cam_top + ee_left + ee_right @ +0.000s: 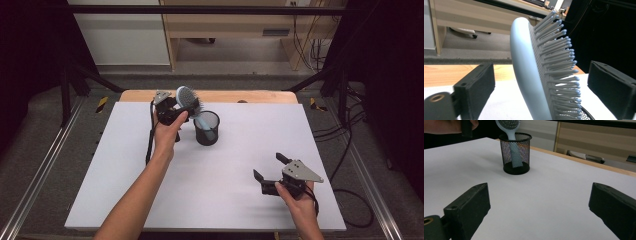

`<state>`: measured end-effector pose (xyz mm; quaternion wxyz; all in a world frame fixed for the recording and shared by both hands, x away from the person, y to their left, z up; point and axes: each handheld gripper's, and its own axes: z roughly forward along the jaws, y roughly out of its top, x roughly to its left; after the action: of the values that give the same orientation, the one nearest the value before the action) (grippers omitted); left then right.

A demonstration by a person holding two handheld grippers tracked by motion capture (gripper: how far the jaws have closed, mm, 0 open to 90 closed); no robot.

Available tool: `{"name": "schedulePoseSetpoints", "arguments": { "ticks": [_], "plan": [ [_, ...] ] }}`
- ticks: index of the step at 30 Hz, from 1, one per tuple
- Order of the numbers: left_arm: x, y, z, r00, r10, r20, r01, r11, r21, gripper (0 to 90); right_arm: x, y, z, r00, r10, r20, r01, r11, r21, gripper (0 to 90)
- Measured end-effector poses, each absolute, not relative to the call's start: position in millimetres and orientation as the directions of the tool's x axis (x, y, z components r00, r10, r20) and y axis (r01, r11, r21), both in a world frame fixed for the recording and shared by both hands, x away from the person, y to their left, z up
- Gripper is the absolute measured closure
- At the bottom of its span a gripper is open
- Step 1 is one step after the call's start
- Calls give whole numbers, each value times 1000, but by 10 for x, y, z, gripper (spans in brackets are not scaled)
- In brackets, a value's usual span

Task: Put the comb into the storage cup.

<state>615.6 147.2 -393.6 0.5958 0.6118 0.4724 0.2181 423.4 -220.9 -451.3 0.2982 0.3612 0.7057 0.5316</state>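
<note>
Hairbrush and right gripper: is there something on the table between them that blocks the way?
Nothing visible does. The right gripper, open, faces bare white table up to the mesh cup, where the hairbrush stands handle-down. The left gripper is around the brush head, open.

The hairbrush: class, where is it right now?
In the high view the hairbrush stands handle-down in the black mesh cup, far centre of the table, its head leaning left between the open jaws of the left gripper.
</note>
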Motion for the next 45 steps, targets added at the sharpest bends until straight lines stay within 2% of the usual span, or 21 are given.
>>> {"name": "schedulePoseSetpoints", "arguments": {
  "ticks": [14, 45],
  "plan": [
    [6118, 1465, -3923, 463, 857, -227, 278, 103, 955, 39, 4235, -2202, -4516, -565, 825, -37, 196, 177, 964, 37],
    [6064, 1503, -3929, 475, 853, -215, 275, 88, 957, 26, 4235, -2195, -4514, -567, 823, -33, 196, 174, 965, 36]
  ]
}}
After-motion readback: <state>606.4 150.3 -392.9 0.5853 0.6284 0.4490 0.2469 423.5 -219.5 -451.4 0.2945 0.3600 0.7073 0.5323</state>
